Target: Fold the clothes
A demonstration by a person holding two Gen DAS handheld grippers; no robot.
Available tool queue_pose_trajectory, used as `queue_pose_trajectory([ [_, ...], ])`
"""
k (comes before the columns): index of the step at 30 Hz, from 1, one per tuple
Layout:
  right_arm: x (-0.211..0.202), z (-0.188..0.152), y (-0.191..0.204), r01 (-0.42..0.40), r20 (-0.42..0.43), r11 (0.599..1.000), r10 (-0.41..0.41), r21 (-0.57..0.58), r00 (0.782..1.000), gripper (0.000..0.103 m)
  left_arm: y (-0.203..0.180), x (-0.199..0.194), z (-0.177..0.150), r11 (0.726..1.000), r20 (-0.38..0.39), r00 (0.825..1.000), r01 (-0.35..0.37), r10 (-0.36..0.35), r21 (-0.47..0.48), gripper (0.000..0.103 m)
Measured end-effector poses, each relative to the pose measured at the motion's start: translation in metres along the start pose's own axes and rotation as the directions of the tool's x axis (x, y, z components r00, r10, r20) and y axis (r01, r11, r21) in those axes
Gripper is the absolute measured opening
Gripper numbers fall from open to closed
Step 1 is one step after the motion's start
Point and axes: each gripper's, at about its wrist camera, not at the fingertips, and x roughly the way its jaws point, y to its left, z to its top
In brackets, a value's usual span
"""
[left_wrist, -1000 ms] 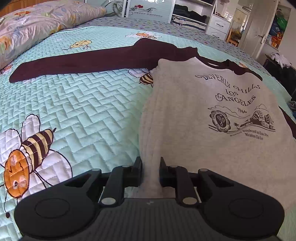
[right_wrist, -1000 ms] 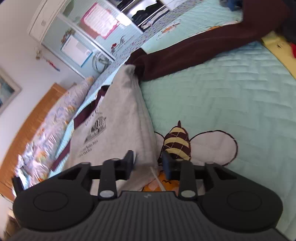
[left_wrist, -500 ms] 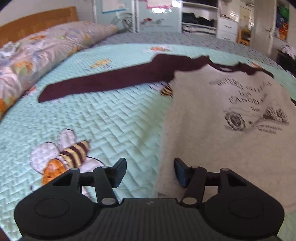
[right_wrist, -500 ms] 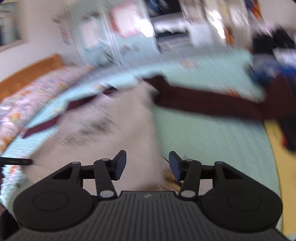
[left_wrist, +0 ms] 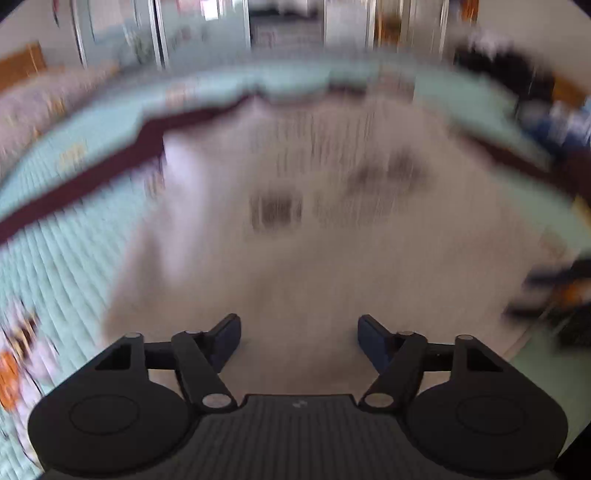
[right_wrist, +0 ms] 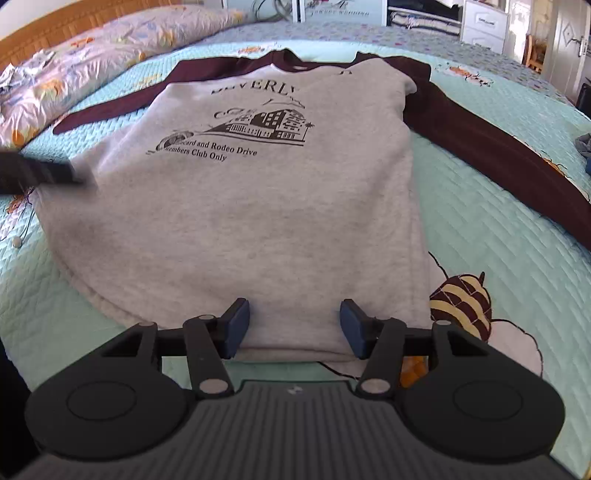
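A grey sweatshirt (right_wrist: 240,206) with dark maroon sleeves (right_wrist: 498,155) and a black printed front lies flat on the bed, hem toward me. My right gripper (right_wrist: 294,314) hovers over the hem's middle. Its jaws are opening, the fabric lies beneath them and the pads press on nothing. In the motion-blurred left wrist view, my left gripper (left_wrist: 299,328) is also over the grey sweatshirt (left_wrist: 295,258). Its jaws are wide and still opening, gripping nothing. A dark blurred bar (right_wrist: 37,173) crosses the shirt's left edge in the right wrist view.
The bed carries a mint quilt (right_wrist: 498,258) printed with bees (right_wrist: 461,299). A floral pillow (right_wrist: 92,55) and a wooden headboard (right_wrist: 55,33) lie at the far left. Blue cloth (right_wrist: 583,147) sits at the right edge. White drawers (right_wrist: 484,26) stand beyond the bed.
Both grippers have let go of the sweatshirt's lower corners and opened. Each has slid inward along the hem, and the right view has rolled upright.
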Motion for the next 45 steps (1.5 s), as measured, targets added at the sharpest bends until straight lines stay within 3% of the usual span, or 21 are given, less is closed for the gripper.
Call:
queue_pose_trajectory([
  [1,-0.003,0.000,0.000,-0.001,-0.008,1.000,0.001,-0.008,1.000,0.058,0.005,0.005,-0.008,1.000,-0.001,1.000,0.009,-0.009,-0.004,0.077],
  [7,-0.011,0.005,0.004,-0.001,-0.037,0.999,-0.001,-0.046,0.999,0.060,0.026,-0.006,-0.009,0.999,-0.032,0.999,0.022,-0.023,-0.038,0.077],
  [11,-0.022,0.017,-0.004,0.027,0.025,1.000,-0.027,-0.014,0.999,0.063,0.033,-0.015,-0.011,0.996,-0.026,1.000,-0.007,0.004,-0.089,0.071],
  [16,-0.016,0.037,-0.009,0.068,0.059,0.998,-0.068,0.005,0.996,0.065,0.029,-0.043,0.006,0.993,0.068,0.998,-0.004,0.012,-0.118,0.071],
  [19,-0.010,0.049,-0.008,0.078,0.071,0.997,-0.079,0.011,0.994,0.066,0.017,-0.048,0.022,0.996,0.131,0.991,-0.001,0.013,-0.086,0.082],
  [21,-0.001,0.054,-0.007,0.067,0.052,0.998,-0.068,0.014,0.996,0.069,0.009,-0.030,0.027,0.996,0.092,0.993,-0.071,0.076,-0.059,0.084],
  [24,0.023,0.050,-0.006,0.024,-0.052,1.000,-0.024,0.008,0.998,0.089,0.007,0.020,0.020,0.993,-0.124,0.987,-0.108,0.101,-0.045,0.092],
  [25,0.028,0.044,-0.005,0.014,-0.074,1.000,-0.014,-0.005,0.997,0.092,0.009,0.020,0.018,0.991,-0.112,0.988,-0.116,0.108,-0.066,0.103],
  [29,0.033,0.035,-0.002,-0.002,-0.105,1.000,0.002,0.001,0.994,0.098,0.011,0.018,0.017,0.986,-0.104,0.987,-0.132,0.121,-0.100,0.102],
  [33,0.016,0.046,-0.011,-0.013,-0.073,0.994,0.021,0.112,0.997,0.097,0.007,0.019,0.024,0.983,-0.149,0.979,-0.155,0.140,-0.098,0.103],
  [36,-0.023,0.050,-0.032,-0.032,0.132,0.968,-0.001,0.248,0.991,0.095,0.011,0.022,0.026,0.982,-0.169,0.978,-0.140,0.118,-0.126,0.103],
  [38,-0.049,0.051,-0.050,-0.012,0.267,0.954,-0.072,0.301,0.961,0.099,0.013,0.021,0.023,0.985,-0.159,0.983,-0.117,0.095,-0.130,0.103],
  [39,-0.052,0.054,-0.066,0.021,0.251,0.927,-0.123,0.375,0.960,0.099,0.014,0.021,0.023,0.983,-0.158,0.983,-0.114,0.091,-0.142,0.103],
  [41,-0.051,0.056,-0.098,0.068,0.160,0.836,-0.183,0.545,0.970,0.095,0.015,0.020,0.026,0.979,-0.173,0.982,-0.111,0.081,-0.169,0.102],
  [43,-0.052,0.058,-0.114,0.101,0.091,0.799,-0.191,0.593,0.977,0.093,0.015,0.017,0.033,0.976,-0.196,0.979,-0.102,0.063,-0.195,0.101],
  [45,-0.054,0.061,-0.116,0.178,0.031,0.800,-0.238,0.572,0.971,0.093,0.013,0.011,0.041,0.973,-0.204,0.977,-0.098,0.054,-0.210,0.101],
])
